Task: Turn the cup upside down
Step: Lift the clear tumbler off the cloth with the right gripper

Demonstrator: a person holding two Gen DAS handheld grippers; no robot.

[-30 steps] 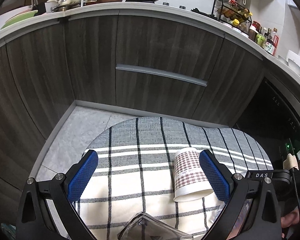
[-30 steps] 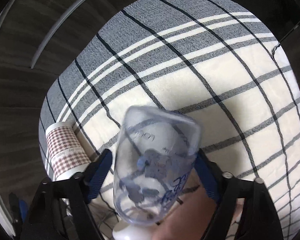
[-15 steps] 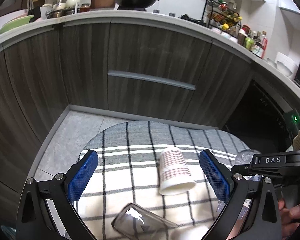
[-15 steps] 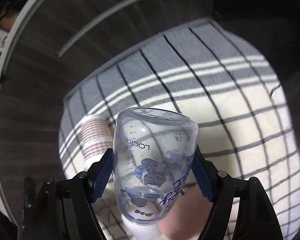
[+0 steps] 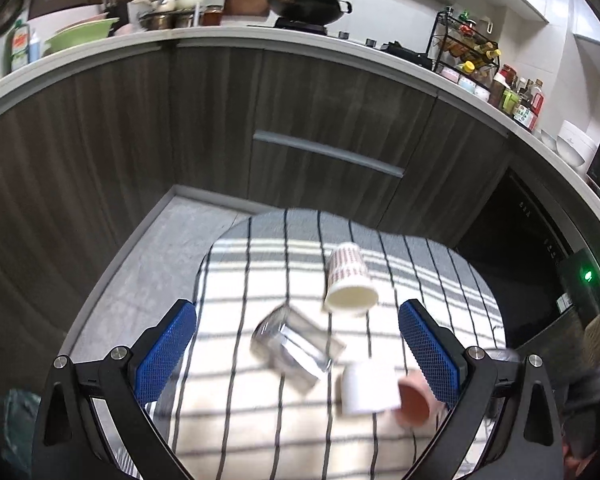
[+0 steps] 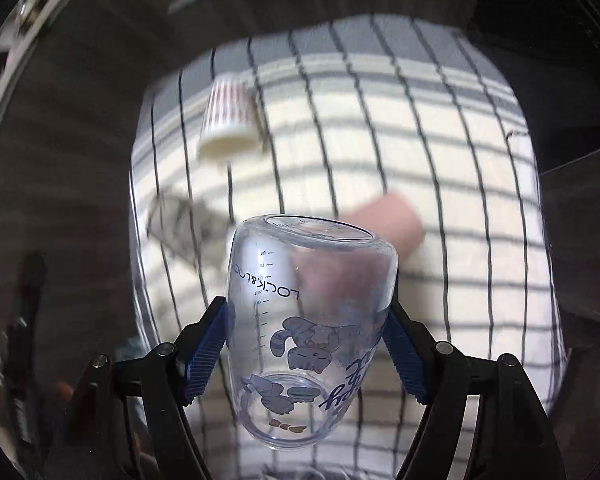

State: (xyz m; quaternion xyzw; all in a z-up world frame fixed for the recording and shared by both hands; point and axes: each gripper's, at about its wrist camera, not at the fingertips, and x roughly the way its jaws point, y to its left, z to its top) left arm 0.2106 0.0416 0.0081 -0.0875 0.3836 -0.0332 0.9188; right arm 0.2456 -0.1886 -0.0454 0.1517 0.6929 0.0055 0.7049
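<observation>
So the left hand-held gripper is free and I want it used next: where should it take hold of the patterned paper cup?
Grip the patterned paper cup across its tapered side wall, about mid-height, pads on opposite sides. It seems to lie with its open mouth toward the left hand-held gripper, so come in from that side; the thin rim would likely crush.

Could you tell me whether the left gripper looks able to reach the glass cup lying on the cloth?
Probably yes: the left gripper is open and the glass cup lies between its fingers' line, nothing between them.
</observation>
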